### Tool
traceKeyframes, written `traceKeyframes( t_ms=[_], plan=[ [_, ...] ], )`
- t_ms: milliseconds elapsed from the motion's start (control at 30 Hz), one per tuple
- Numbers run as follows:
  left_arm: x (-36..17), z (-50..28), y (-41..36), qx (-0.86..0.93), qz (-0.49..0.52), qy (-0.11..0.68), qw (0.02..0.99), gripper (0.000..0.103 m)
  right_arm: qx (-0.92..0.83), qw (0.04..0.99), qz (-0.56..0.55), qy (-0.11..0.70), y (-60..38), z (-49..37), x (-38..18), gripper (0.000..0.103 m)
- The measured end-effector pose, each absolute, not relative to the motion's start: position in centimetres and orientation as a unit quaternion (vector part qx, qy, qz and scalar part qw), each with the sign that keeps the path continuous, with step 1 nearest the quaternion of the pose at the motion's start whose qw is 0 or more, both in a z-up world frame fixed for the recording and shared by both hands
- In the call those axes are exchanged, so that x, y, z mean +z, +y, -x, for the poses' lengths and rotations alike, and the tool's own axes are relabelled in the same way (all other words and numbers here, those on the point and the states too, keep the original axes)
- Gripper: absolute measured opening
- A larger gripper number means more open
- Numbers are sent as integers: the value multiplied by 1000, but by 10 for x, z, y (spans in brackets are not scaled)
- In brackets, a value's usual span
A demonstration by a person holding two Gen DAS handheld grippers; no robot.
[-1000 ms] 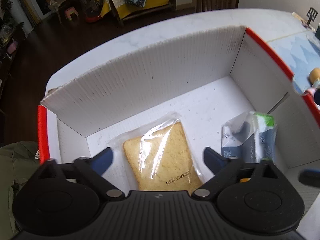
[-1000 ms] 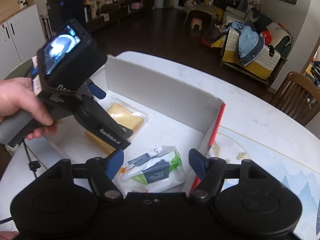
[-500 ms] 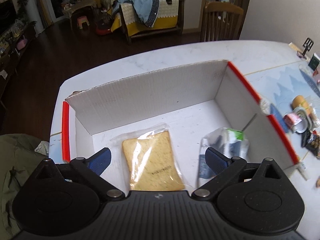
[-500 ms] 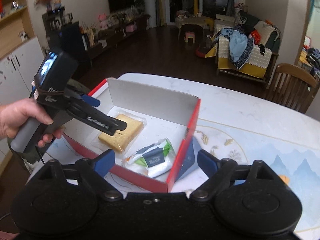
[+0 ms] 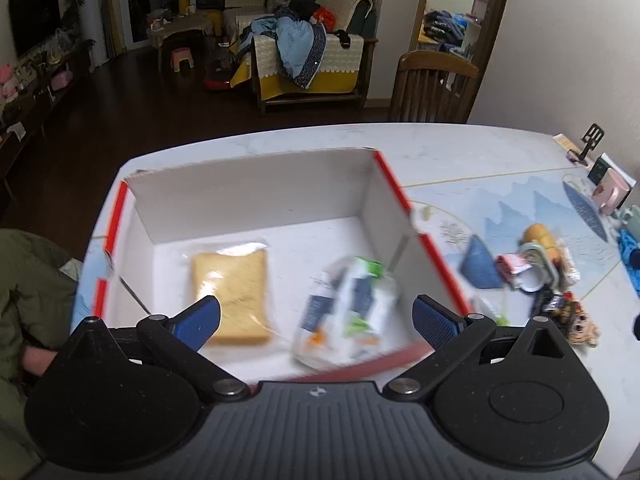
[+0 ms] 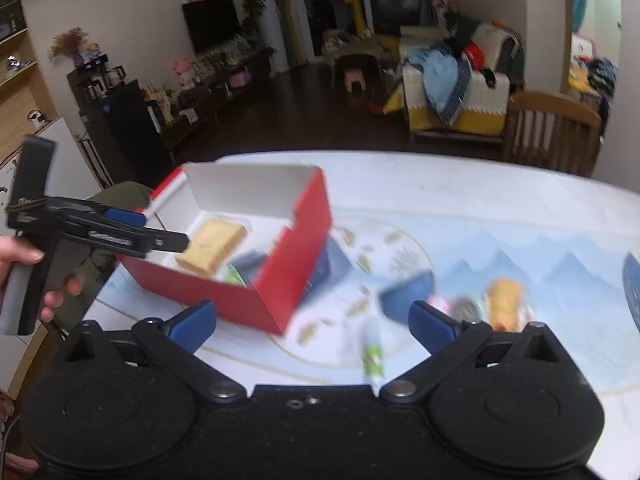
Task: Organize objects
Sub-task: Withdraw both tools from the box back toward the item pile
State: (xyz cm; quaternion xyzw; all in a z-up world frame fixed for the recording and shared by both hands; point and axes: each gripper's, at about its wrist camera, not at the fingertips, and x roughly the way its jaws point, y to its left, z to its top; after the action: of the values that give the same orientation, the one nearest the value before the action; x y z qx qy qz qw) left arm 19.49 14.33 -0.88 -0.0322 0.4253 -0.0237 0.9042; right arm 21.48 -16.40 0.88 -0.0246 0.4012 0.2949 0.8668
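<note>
A red cardboard box with a white inside (image 5: 384, 172) (image 6: 248, 304) stands on the table. In it lie a wrapped slice of bread (image 5: 230, 292) (image 6: 212, 244) and a clear packet with green and blue print (image 5: 348, 312). My left gripper (image 5: 316, 320) is open and empty above the box's near edge; it also shows in the right wrist view (image 6: 160, 236). My right gripper (image 6: 312, 324) is open and empty, above the table to the right of the box.
A pile of small items (image 5: 532, 272) (image 6: 480, 304) lies on the blue patterned mat (image 5: 520, 208) right of the box. A small green-and-white tube (image 6: 372, 360) lies near my right gripper. A pink mug (image 5: 610, 196) stands at the far right. A wooden chair (image 5: 434, 88) stands behind the table.
Both grippers have pulled back and up from the box, so more of the table shows. The right gripper has swung right towards the pile of small items.
</note>
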Motion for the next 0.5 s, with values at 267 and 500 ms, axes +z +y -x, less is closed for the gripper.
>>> traceKeyframes(
  t_ms=[267, 500],
  plan=[
    [-17, -171, 75, -40, 43, 427, 903, 103, 269, 870, 28, 411, -229, -205, -14, 102],
    [-38, -166, 7, -64, 19, 438, 896, 103, 270, 860, 52, 430, -258, -191, -49, 102]
  ],
)
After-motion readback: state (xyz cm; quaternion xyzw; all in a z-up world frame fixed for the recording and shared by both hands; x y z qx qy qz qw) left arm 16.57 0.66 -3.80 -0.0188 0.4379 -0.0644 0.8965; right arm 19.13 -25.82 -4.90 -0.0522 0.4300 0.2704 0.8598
